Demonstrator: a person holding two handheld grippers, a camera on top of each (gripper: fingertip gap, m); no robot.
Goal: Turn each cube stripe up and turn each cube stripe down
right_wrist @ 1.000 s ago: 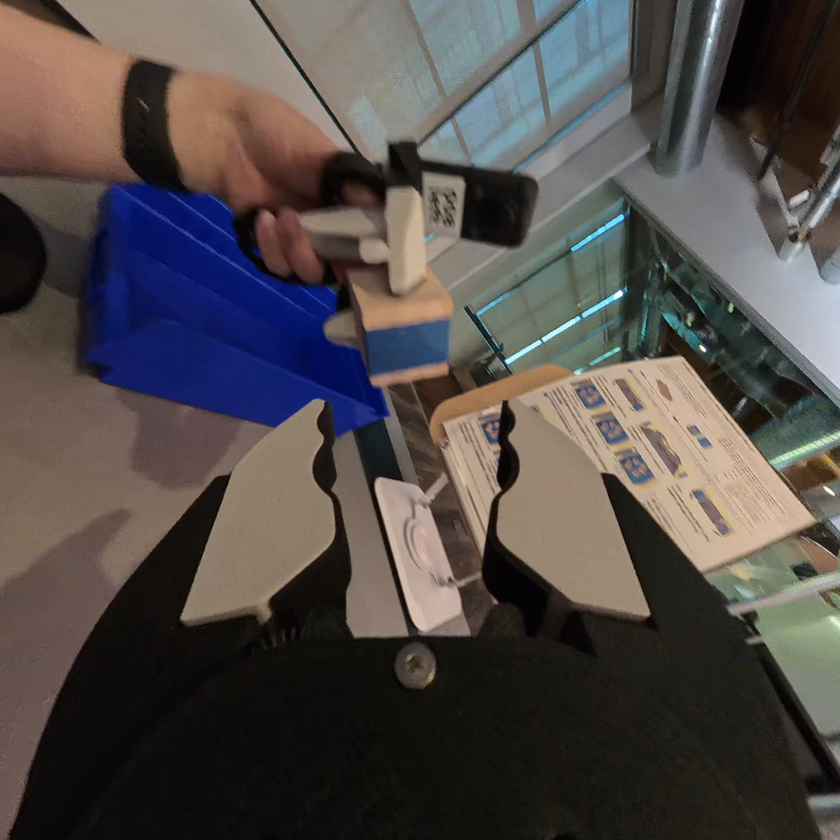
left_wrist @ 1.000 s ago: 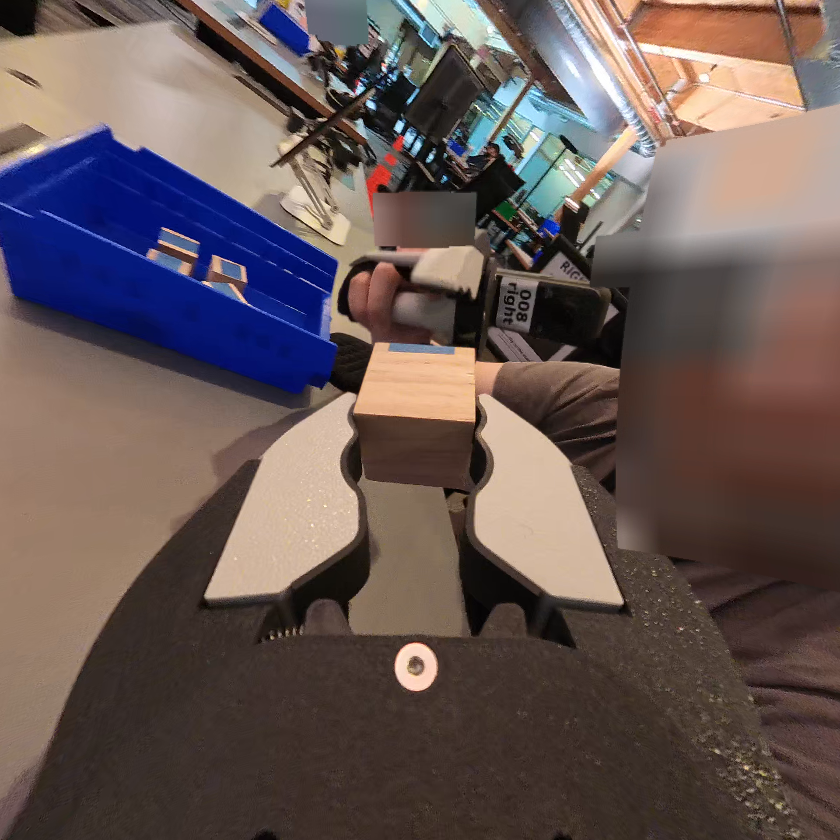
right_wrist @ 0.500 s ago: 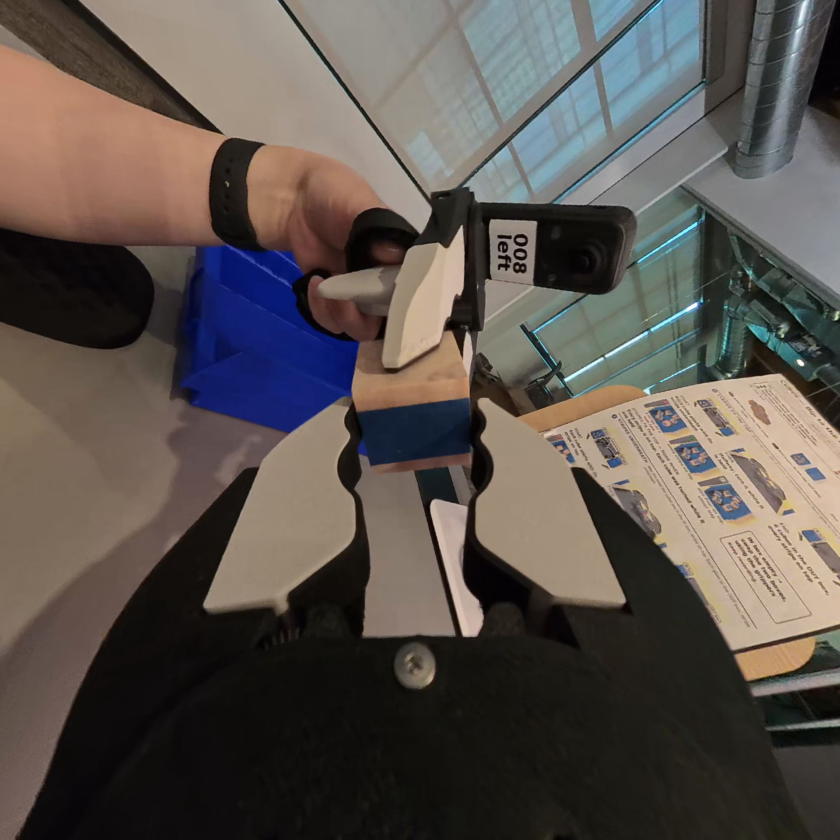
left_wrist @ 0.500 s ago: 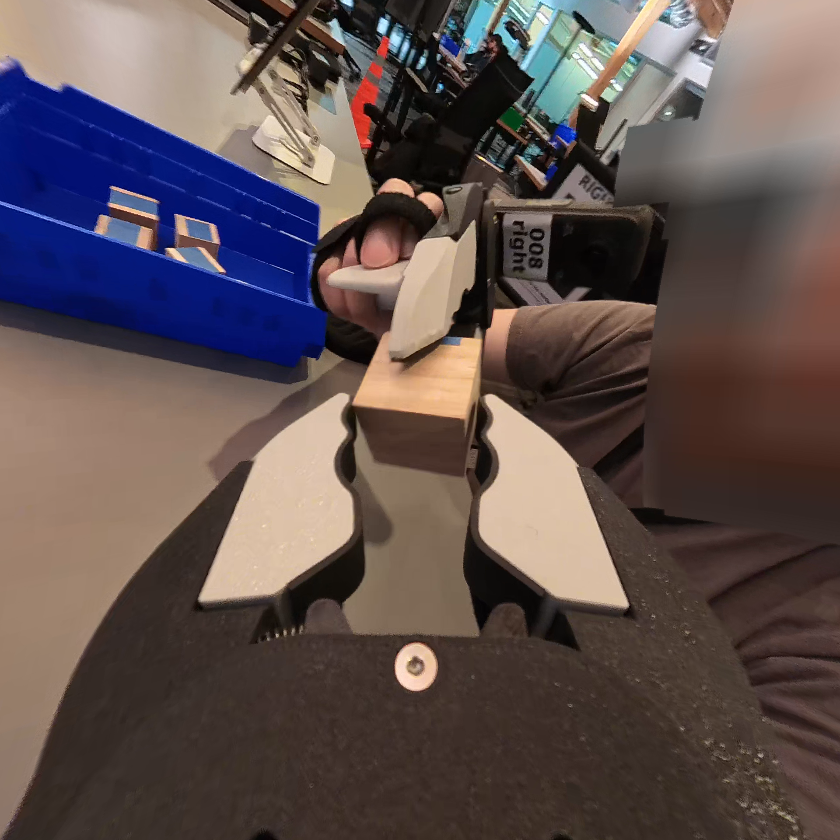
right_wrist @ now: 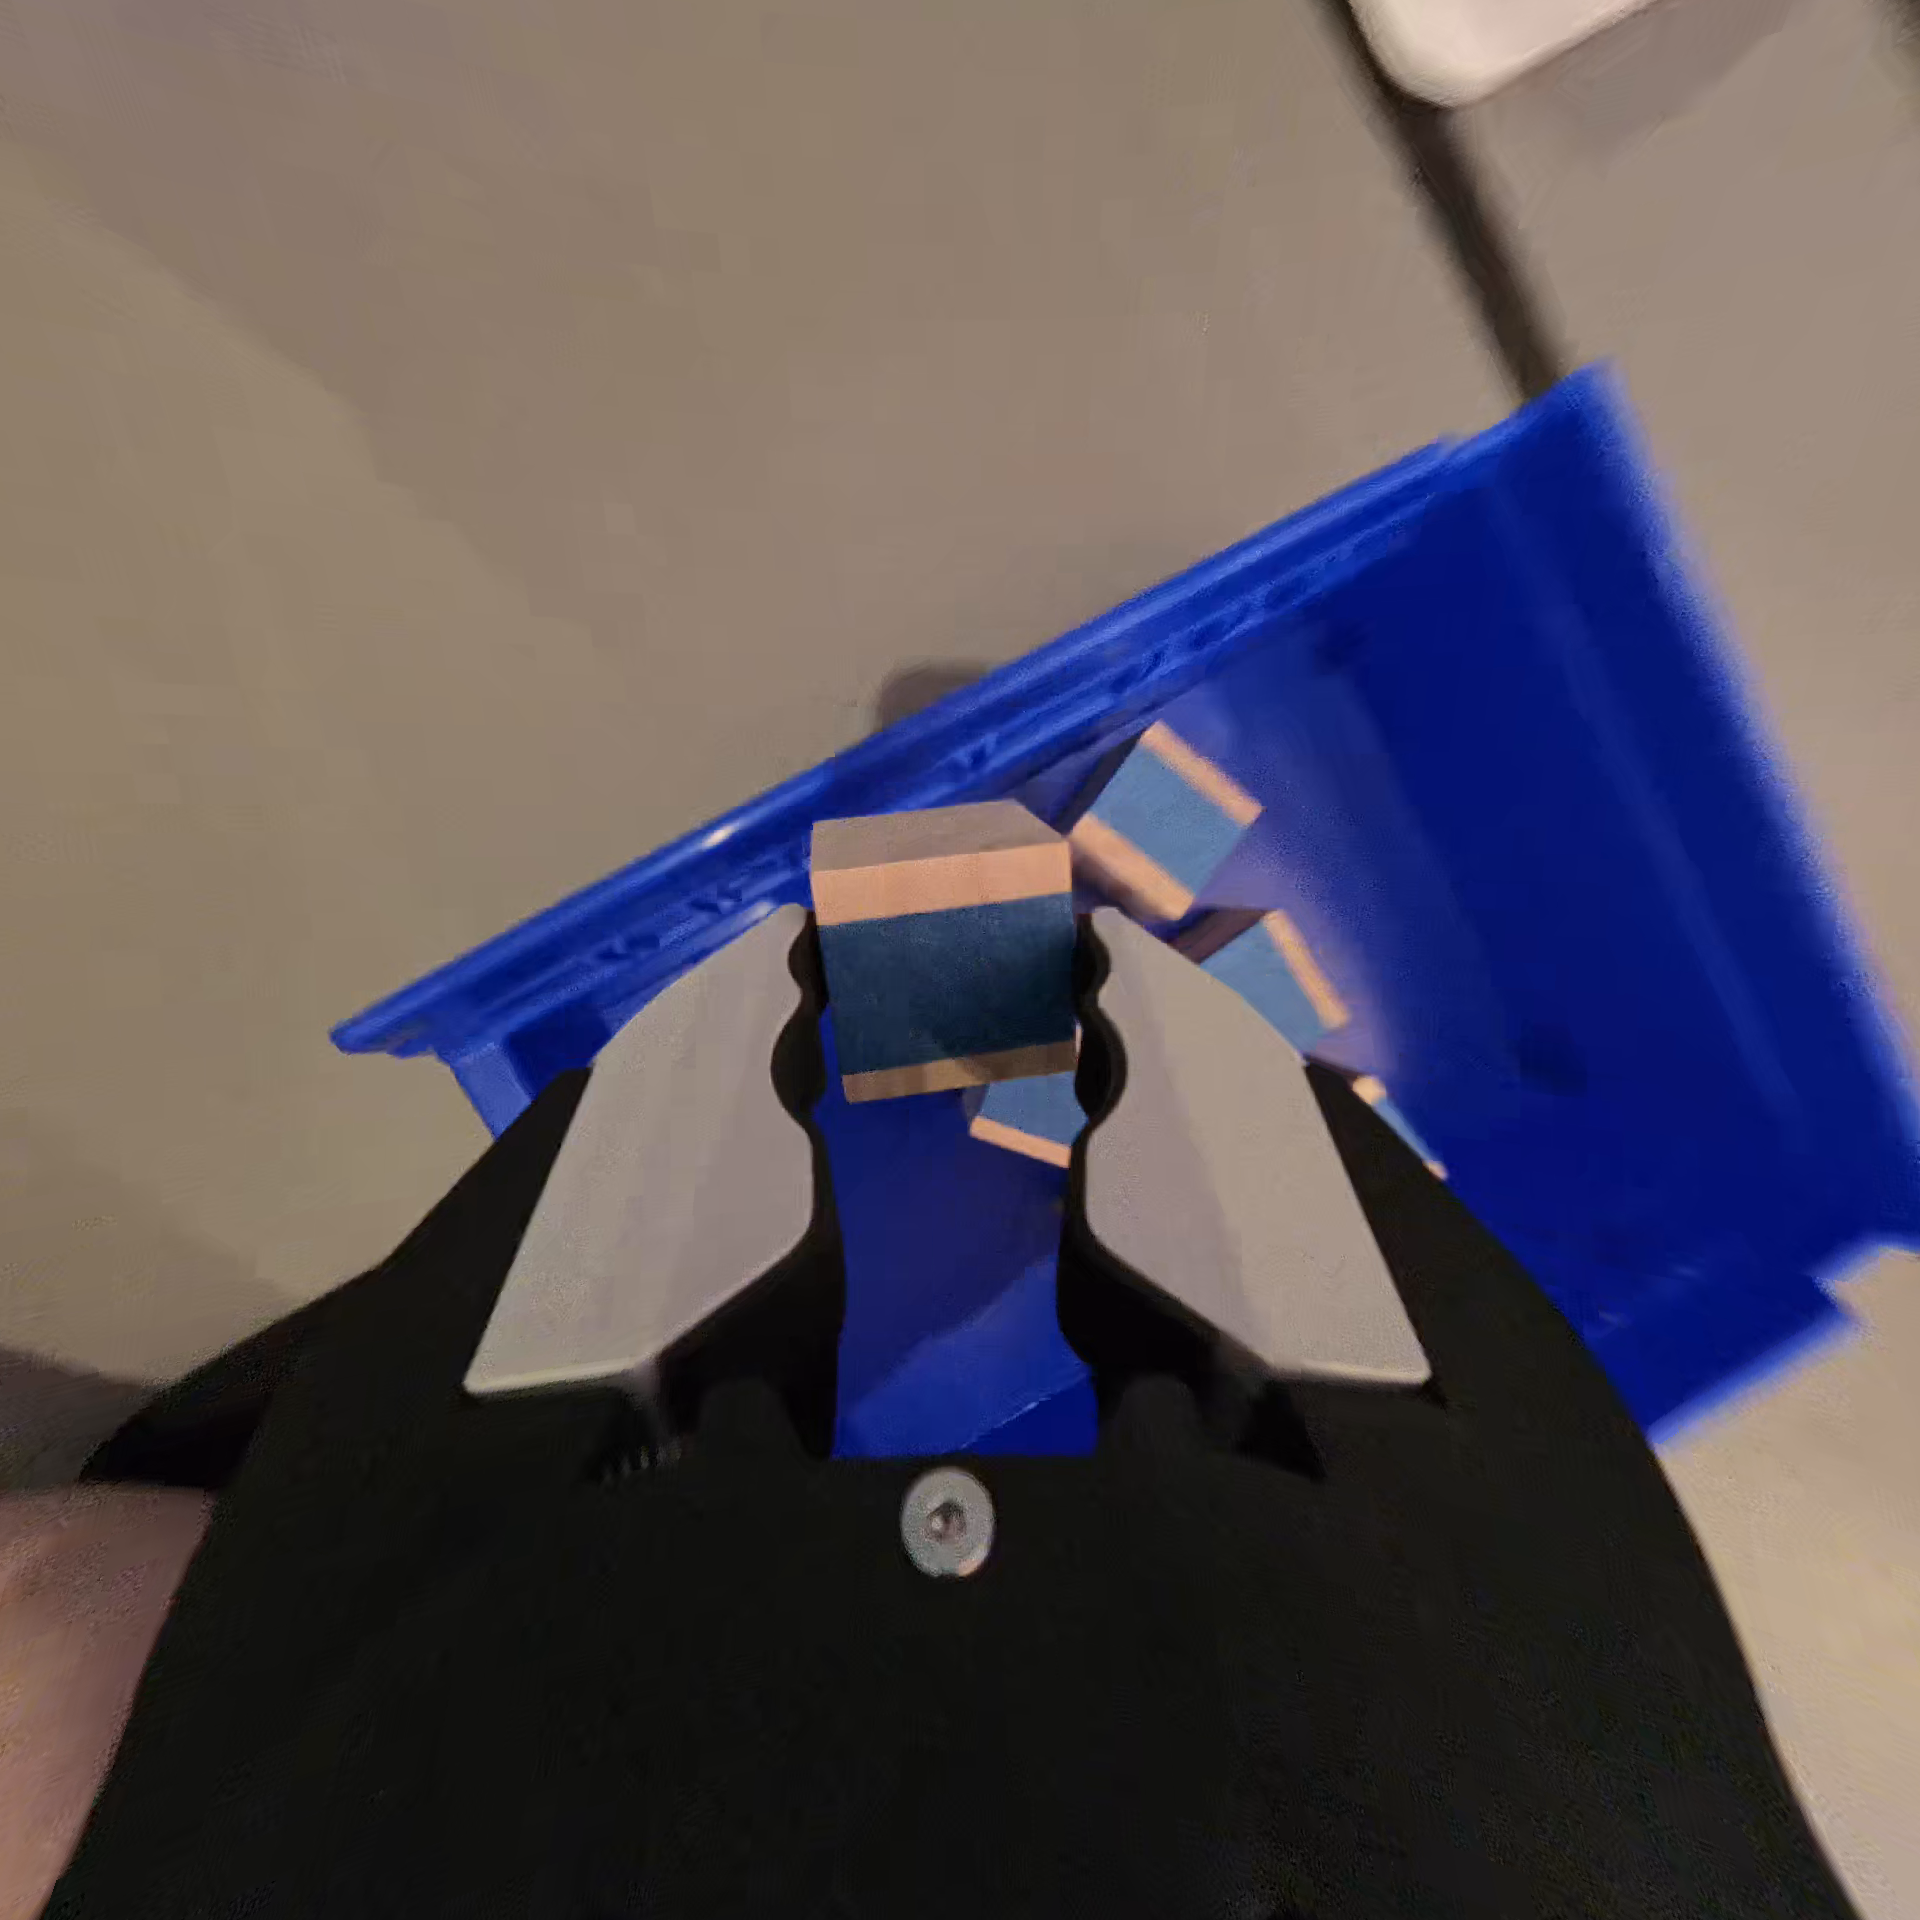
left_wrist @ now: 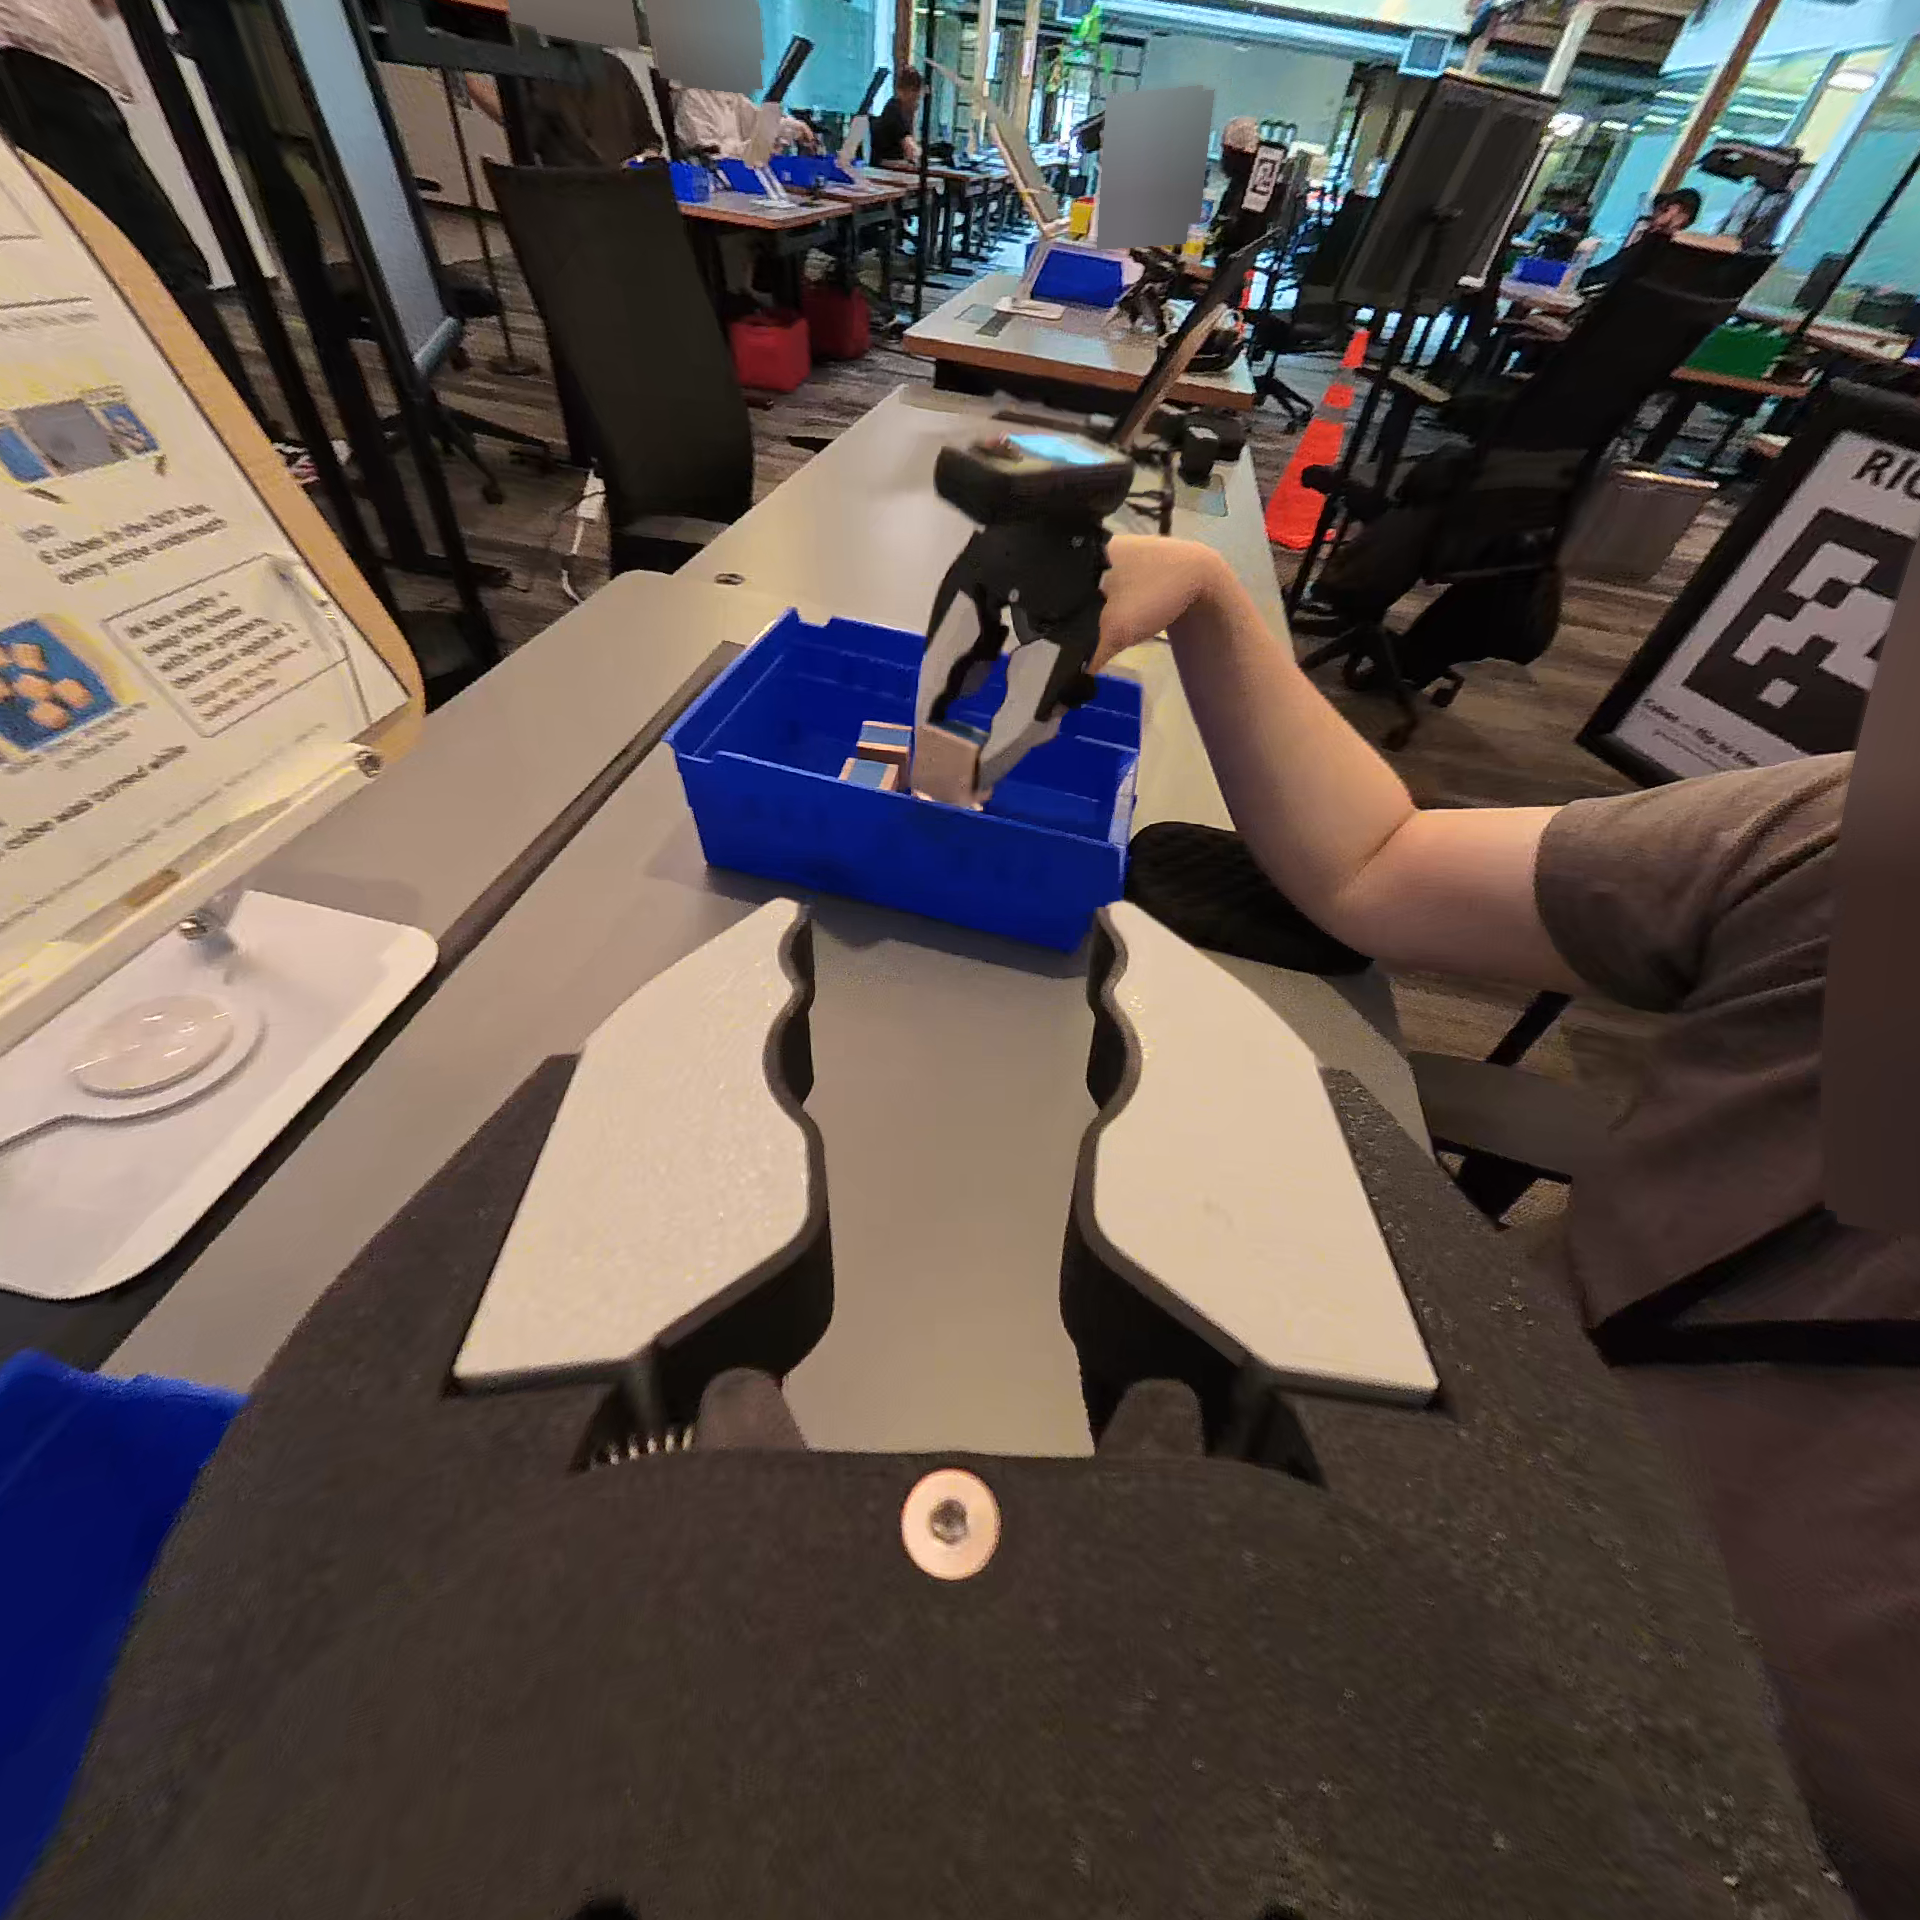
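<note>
In the left wrist view my left gripper (left_wrist: 951, 920) is open and empty above the grey table (left_wrist: 935, 1143), short of the blue bin (left_wrist: 894, 852). Farther off, my right gripper (left_wrist: 966, 748) points down into the bin, shut on a wooden cube (left_wrist: 940, 764). In the right wrist view both pads of my right gripper (right_wrist: 945, 925) press on the wooden cube (right_wrist: 945, 987), its blue stripe facing the camera. It hangs over the blue bin (right_wrist: 727, 862). Other cubes (right_wrist: 1169, 821) (right_wrist: 1268, 987) lie in the bin with their blue stripes up; they also show in the left wrist view (left_wrist: 883, 740).
An instruction board (left_wrist: 156, 623) on a white base (left_wrist: 156, 1060) stands at the left. A person's arm (left_wrist: 1299, 790) reaches to the bin over a black pad (left_wrist: 1216, 894). A blue object (left_wrist: 62, 1507) sits at the lower left. A patterned placard (left_wrist: 1787, 623) stands at the right.
Half a second ago both grippers gripped the cube. My left gripper has let go and drawn back. My right gripper has carried the cube over the blue bin.
</note>
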